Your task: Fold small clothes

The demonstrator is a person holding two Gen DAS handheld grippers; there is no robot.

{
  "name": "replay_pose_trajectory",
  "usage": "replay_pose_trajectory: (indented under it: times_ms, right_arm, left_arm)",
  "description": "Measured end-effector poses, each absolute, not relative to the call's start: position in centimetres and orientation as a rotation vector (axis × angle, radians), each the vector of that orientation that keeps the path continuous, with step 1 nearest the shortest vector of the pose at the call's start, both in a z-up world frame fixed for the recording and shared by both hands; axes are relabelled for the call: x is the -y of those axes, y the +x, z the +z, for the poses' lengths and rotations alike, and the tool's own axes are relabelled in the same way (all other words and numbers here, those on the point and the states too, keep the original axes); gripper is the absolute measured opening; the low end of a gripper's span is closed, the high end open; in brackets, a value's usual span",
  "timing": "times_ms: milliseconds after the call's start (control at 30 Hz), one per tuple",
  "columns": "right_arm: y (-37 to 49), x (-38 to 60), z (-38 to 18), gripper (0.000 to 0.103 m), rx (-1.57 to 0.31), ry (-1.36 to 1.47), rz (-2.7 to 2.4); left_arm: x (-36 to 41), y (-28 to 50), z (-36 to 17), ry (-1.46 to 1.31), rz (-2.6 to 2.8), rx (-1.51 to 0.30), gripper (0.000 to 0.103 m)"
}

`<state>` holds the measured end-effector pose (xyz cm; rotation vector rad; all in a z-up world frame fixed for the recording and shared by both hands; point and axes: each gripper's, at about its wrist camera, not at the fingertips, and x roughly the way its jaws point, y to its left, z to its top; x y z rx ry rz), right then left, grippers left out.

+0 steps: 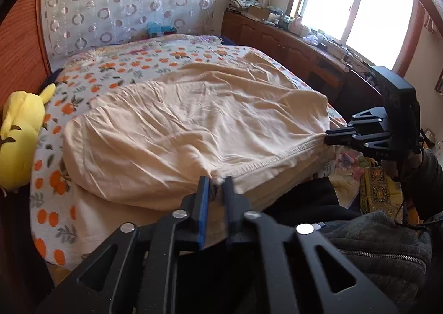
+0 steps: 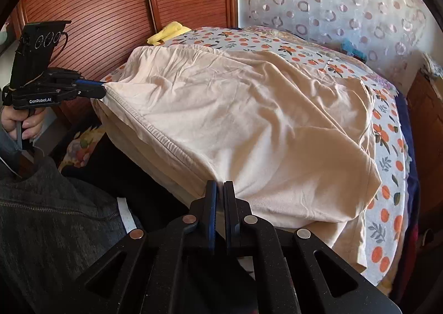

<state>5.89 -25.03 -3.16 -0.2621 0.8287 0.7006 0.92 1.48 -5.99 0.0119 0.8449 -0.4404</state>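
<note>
**Hem pinched at both corners**

Wrinkled cream cotton garment (image 1: pixel 193 120) spread over orange-flowered white bedspread (image 1: pixel 116 65), stitched hem at near bed edge. Left gripper (image 1: pixel 217 179) clamped narrow on one hem corner; right gripper (image 2: pixel 220 184) clamped likewise on the other. Hem stretched taut between them. Yellow plush toy (image 1: pixel 19 131) at bedspread's left edge, beside ribbed reddish wooden wardrobe (image 2: pixel 97 9).

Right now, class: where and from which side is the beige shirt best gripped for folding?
Grip the shirt at its stitched hem, one corner per gripper, coming from the near bed edge. That hem lies straight along the edge, so the fingers slide onto it. Both the left gripper and right gripper are shut on it there.
</note>
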Motion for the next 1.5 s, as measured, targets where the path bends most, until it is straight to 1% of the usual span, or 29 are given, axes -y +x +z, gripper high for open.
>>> replay_pose_trajectory:
  times_ms: [33, 67, 100, 167, 200, 233, 267, 300, 500, 567, 633, 667, 700, 867, 1033, 1133, 1167, 1233, 1267, 1300, 1333, 1433, 1500]
  right_arm:
    - [6.0, 25.0, -3.0, 0.004, -0.819, -0.258, 0.687]
    - [6.1, 25.1, -2.7, 0.009, -0.811, -0.255, 0.672]
    - [6.1, 25.2, -2.4, 0.011, -0.803, -0.253, 0.664]
    - [6.2, 25.4, -1.9, 0.026, -0.777, -0.252, 0.644]
    - [6.4, 25.4, -1.7, 0.029, -0.765, -0.248, 0.637]
    - [6.8, 25.3, -1.5, 0.032, -0.756, -0.239, 0.63]
    - [6.9, 25.4, -1.4, 0.035, -0.75, -0.23, 0.62]
    - [7.3, 25.3, -1.3, 0.036, -0.742, -0.22, 0.603]
    - [8.6, 24.0, -1.0, 0.037, -0.689, -0.212, 0.571]
    - [9.3, 23.3, -1.1, 0.037, -0.679, -0.227, 0.566]
    - [10.2, 22.6, -1.4, 0.038, -0.675, -0.234, 0.564]
    - [10.9, 22.2, -1.6, 0.039, -0.673, -0.239, 0.562]
    - [11.6, 21.9, -1.9, 0.039, -0.671, -0.243, 0.555]
    - [15.4, 20.2, -3.4, 0.039, -0.684, -0.246, 0.527]
    - [18.4, 18.6, -4.5, 0.04, -0.711, -0.221, 0.506]
    - [19.4, 17.7, -5.2, 0.049, -0.721, -0.213, 0.505]
    - [19.6, 17.4, -5.4, 0.051, -0.725, -0.218, 0.5]
    - [20.4, 17.0, -6.3, 0.051, -0.739, -0.224, 0.494]
    - [20.5, 17.0, -6.6, 0.052, -0.743, -0.225, 0.494]
    - [20.6, 17.0, -6.9, 0.052, -0.747, -0.225, 0.494]
    - [20.8, 17.2, -7.2, 0.052, -0.762, -0.221, 0.498]
    - [21.0, 17.6, -7.0, 0.052, -0.761, -0.199, 0.504]
    - [21.2, 17.9, -7.2, 0.052, -0.766, -0.188, 0.505]
  left_arm:
    - [-2.0, 1.0, -5.5, 0.013, -0.425, -0.825, 0.043]
    - [-2.6, 1.2, -5.0, 0.011, -0.41, -0.807, 0.046]
    - [-3.2, 1.6, -4.6, 0.004, -0.398, -0.798, 0.046]
    - [-4.7, 3.0, -4.0, -0.017, -0.37, -0.788, 0.052]
    - [-5.5, 3.9, -3.7, -0.024, -0.345, -0.781, 0.059]
    - [-6.2, 4.7, -3.6, -0.028, -0.32, -0.772, 0.062]
    - [-7.0, 5.6, -3.5, -0.035, -0.296, -0.763, 0.062]
    - [-7.7, 6.5, -3.4, -0.041, -0.272, -0.762, 0.062]
    - [-10.8, 10.9, -3.9, -0.045, -0.192, -0.759, 0.062]
    - [-11.3, 12.5, -4.5, -0.061, -0.208, -0.779, 0.058]
    - [-11.7, 15.0, -5.7, -0.085, -0.227, -0.843, 0.04]
    - [-11.7, 16.0, -6.3, -0.086, -0.229, -0.874, 0.038]
    - [-11.6, 17.0, -7.0, -0.076, -0.222, -0.905, 0.037]
    - [-11.9, 21.1, -10.4, -0.101, -0.226, -1.055, 0.036]
    - [-11.0, 22.1, -11.4, -0.085, -0.237, -1.093, 0.036]
    - [-10.7, 22.9, -11.5, -0.077, -0.225, -1.099, 0.036]
    - [-10.6, 23.2, -11.5, -0.072, -0.222, -1.101, 0.036]
    - [-10.4, 23.8, -11.3, -0.055, -0.221, -1.098, 0.036]
    - [-10.2, 24.1, -11.3, -0.044, -0.226, -1.098, 0.032]
    - [-10.0, 24.4, -11.3, -0.032, -0.234, -1.1, 0.02]
    - [-9.8, 24.6, -11.2, -0.021, -0.244, -1.101, 0.014]
    - [-9.4, 24.7, -10.2, 0.068, -0.22, -1.067, 0.01]
    - [-9.6, 25.0, -8.7, 0.084, -0.199, -1.011, 0.01]
